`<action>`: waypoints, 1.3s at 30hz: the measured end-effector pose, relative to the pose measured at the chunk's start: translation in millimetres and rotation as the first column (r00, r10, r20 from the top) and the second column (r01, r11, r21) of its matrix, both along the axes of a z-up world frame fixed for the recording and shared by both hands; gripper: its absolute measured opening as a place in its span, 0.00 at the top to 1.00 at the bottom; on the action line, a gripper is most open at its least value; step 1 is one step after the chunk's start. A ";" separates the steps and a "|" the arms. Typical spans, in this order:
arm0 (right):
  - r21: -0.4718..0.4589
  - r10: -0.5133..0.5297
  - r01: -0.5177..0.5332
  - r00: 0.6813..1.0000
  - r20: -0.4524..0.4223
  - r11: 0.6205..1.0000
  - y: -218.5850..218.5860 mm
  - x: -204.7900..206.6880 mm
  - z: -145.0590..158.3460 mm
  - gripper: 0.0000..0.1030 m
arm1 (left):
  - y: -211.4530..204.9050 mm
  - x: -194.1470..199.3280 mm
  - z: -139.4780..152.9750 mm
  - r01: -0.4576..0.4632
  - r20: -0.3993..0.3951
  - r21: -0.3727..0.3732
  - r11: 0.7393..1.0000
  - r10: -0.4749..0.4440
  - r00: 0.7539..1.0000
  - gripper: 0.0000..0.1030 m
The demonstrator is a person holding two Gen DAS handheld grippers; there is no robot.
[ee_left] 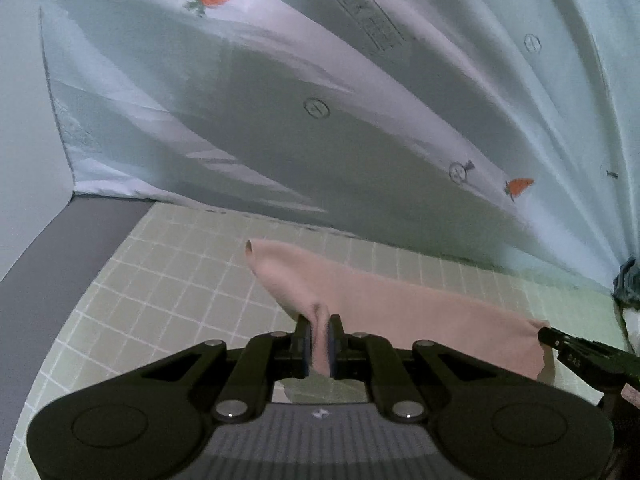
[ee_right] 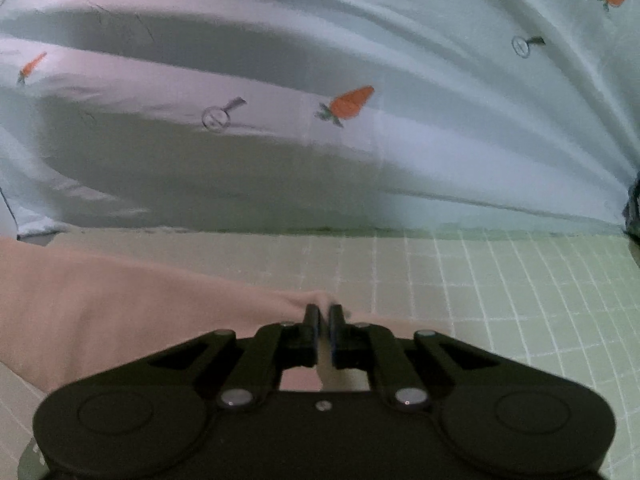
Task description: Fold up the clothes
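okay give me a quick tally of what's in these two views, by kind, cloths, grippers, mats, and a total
Pink cloth: 1
Pale printed cloth with carrots: 1
Green grid mat: 1
Grippers: 2, the left gripper and the right gripper, each shut on the pink cloth
Total: 5

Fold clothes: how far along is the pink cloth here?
Done: both grips are set. The left gripper and right gripper are each shut on an edge of the pink cloth. In hand: the cloth hangs between them above the grid mat. Left: no finished fold shows yet.
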State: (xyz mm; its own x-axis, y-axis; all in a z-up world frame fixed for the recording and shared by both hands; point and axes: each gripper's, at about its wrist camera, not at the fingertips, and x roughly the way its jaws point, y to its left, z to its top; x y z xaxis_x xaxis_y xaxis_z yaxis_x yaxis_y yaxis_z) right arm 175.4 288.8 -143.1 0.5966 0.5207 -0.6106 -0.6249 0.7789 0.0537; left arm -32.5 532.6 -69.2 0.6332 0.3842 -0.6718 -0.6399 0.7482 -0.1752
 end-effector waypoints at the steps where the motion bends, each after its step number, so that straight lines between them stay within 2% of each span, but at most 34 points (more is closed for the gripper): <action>1: 0.008 0.007 -0.007 1.000 0.005 1.000 2.2 -2.5 3.9 0.95 | 2.9 -4.4 1.8 -0.014 0.009 -0.002 1.000 0.014 1.000 0.91; 6: 0.070 0.060 -0.061 0.998 0.022 0.996 20.7 -13.1 22.2 0.95 | 20.5 -27.6 15.8 -0.091 0.056 0.001 0.996 0.091 0.994 0.91; 10: 0.107 0.105 -0.105 0.994 0.007 0.989 38.6 -15.6 25.3 0.96 | 36.1 -41.9 23.8 -0.147 0.082 -0.001 0.989 0.147 0.986 0.91; 13: 0.094 0.137 -0.135 0.990 -0.017 0.986 55.6 -14.3 13.7 0.95 | 48.3 -46.1 14.9 -0.184 0.061 0.001 0.983 0.183 0.981 0.91; 15: 0.068 0.156 -0.153 0.987 -0.041 0.986 68.2 -12.4 1.4 0.93 | 57.9 -44.8 -3.6 -0.212 0.014 -0.015 0.977 0.212 0.977 0.91; 17: 0.008 0.148 -0.148 0.987 -0.067 0.989 78.6 -7.0 -13.4 0.85 | 68.2 -42.4 -27.7 -0.253 -0.065 -0.040 0.967 0.250 0.966 0.91; 18: -0.016 0.139 -0.141 0.988 -0.074 0.990 81.2 -4.6 -18.1 0.77 | 72.1 -42.3 -38.6 -0.270 -0.093 -0.059 0.961 0.264 0.960 0.91; 20: 0.003 0.104 -0.104 0.993 -0.064 0.995 71.4 -0.9 -15.0 0.54 | 78.5 -43.8 -57.9 -0.296 -0.128 -0.110 0.949 0.282 0.951 0.91; 22: 0.038 0.061 -0.059 0.997 -0.053 0.998 56.9 3.8 -9.1 0.52 | 80.1 -46.3 -69.4 -0.314 -0.142 -0.146 0.938 0.294 0.945 0.91; 24: 0.044 -0.007 0.010 0.998 -0.058 0.999 37.6 11.9 -6.7 0.51 | 78.9 -47.2 -76.1 -0.317 -0.159 -0.145 0.937 0.294 0.942 0.91; 26: 0.033 -0.082 0.086 0.990 -0.113 0.996 18.1 22.7 -15.6 0.50 | 80.5 -46.3 -82.6 -0.316 -0.170 -0.141 0.938 0.291 0.942 0.91; 28: 0.011 -0.148 0.152 0.972 -0.182 0.988 2.4 34.3 -28.9 0.50 | 85.2 -45.3 -88.5 -0.323 -0.182 -0.143 0.935 0.296 0.938 0.91; 30: -0.005 -0.166 0.170 0.955 -0.246 0.985 -3.6 44.9 -43.6 0.57 | 88.7 -42.9 -92.7 -0.330 -0.200 -0.140 0.934 0.300 0.933 0.91; 32: -0.006 -0.168 0.174 0.939 -0.299 0.985 -6.4 54.7 -56.6 0.87 | 90.1 -40.2 -95.1 -0.333 -0.213 -0.134 0.933 0.301 0.930 0.91; 35: 0.013 -0.143 0.154 0.940 -0.310 0.988 0.4 65.4 -66.9 0.94 | 89.5 -40.4 -95.9 -0.333 -0.218 -0.137 0.933 0.299 0.929 0.91; 39: -0.011 -0.112 0.113 0.955 -0.275 0.994 16.9 84.2 -67.0 0.95 | 86.8 -42.6 -97.7 -0.334 -0.227 -0.149 0.931 0.296 0.928 0.90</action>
